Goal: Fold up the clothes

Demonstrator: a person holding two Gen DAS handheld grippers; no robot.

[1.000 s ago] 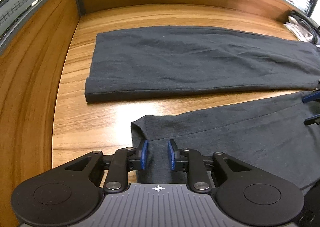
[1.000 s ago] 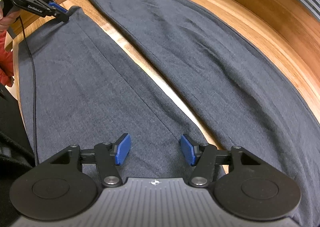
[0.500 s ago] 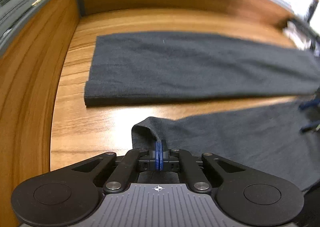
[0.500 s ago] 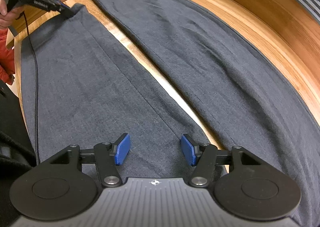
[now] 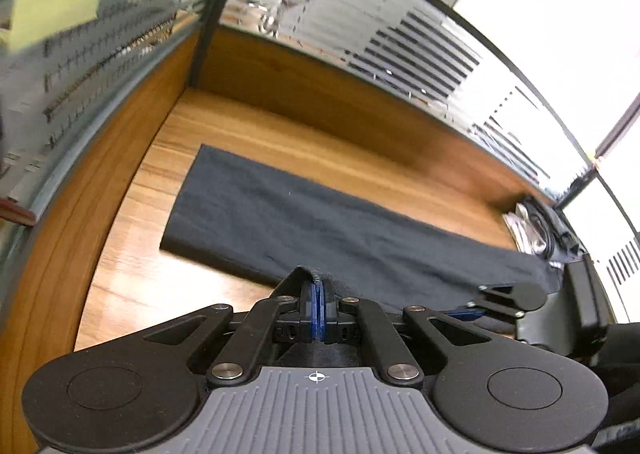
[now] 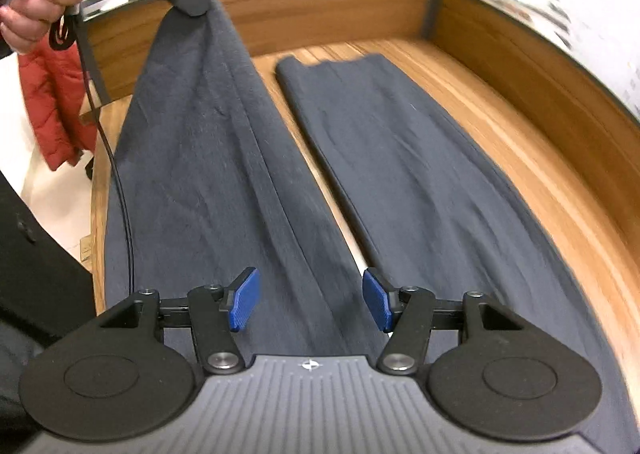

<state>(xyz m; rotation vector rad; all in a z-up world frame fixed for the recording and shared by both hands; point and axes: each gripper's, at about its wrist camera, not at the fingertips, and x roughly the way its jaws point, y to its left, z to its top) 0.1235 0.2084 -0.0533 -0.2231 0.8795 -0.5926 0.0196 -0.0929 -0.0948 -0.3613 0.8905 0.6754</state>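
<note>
in the right wrist view, going left to right: at the upper left a hand (image 6: 36, 2) holds the left gripper (image 6: 196, 6), its tongs pinched tight on the hem of one trouser leg (image 6: 208, 158). that leg hangs from the grip in a long slope down toward the bottom of the frame, clear of the wooden table (image 6: 500, 102) at its upper end. a red jacket (image 6: 52, 106) hangs at the left edge. right of a narrow strip of bare wood, the other trouser leg (image 6: 400, 158) lies flat and mostly smooth, reaching toward the far wall.

at the bottom centre the right gripper (image 6: 310, 304) stands with its tongs well apart over the near end of the raised leg, pinching nothing.

in the left wrist view the blue pads (image 5: 319, 308) are pressed together with a nub of dark cloth between them.

my read: the fold has only just begun. one leg is lifted, nothing is doubled over yet, and laying leg on leg and folding the length are left.
</note>
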